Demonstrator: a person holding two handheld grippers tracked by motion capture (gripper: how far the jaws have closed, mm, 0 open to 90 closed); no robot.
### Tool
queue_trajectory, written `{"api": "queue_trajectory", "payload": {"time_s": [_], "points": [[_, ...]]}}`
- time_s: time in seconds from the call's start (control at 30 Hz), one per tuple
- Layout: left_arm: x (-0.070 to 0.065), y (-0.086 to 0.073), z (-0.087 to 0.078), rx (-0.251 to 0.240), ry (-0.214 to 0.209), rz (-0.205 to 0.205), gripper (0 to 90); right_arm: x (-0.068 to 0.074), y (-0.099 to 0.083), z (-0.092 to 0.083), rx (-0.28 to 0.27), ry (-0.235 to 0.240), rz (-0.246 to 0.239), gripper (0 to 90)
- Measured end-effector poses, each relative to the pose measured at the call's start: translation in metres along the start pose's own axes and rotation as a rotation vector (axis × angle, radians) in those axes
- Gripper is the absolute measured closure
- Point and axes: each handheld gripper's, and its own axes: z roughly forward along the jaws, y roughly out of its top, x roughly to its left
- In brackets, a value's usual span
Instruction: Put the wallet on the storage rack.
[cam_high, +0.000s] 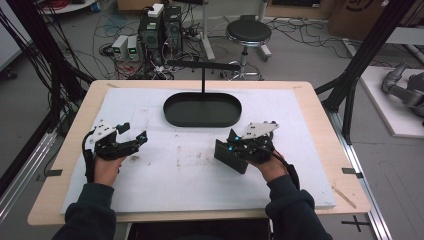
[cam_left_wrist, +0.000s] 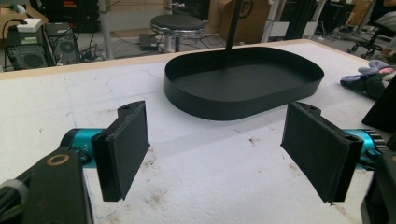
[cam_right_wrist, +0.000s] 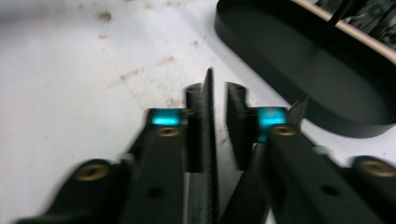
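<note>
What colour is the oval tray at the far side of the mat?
Black, matte, inside and out. The oval tray shows best in the left gripper view.

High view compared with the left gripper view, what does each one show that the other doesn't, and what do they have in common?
The high view adds the person's dark sleeves, the right gripper and the crossbar atop the tray's post. The left gripper view adds a close look at the left gripper: its pads stand wide apart over the stained white board, with nothing between them. Both share the black oval tray, its post, the board and the round stool.
</note>
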Motion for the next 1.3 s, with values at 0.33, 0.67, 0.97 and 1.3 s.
{"api": "queue_trajectory", "payload": {"time_s": [0.33, 0.67, 0.97, 1.3], "points": [[0.0, 0.0, 0.0, -0.001, 0.001, 0.0, 22.6, -0.004, -0.024, -0.02, -0.119, -0.145, 0.06, 29.6], [0.0, 0.0, 0.001, -0.001, -0.002, 0.002, 22.6, 0.001, -0.046, -0.005, -0.044, -0.098, 0.081, 41.8], [-0.001, 0.0, 0.0, 0.005, -0.005, 0.006, 22.6, -0.003, -0.049, 0.004, 0.009, -0.098, 0.119, 62.8], [-0.001, -0.001, 0.001, 0.011, -0.001, 0.006, 22.6, -0.009, -0.037, 0.004, -0.003, -0.086, 0.143, 78.6]]}}
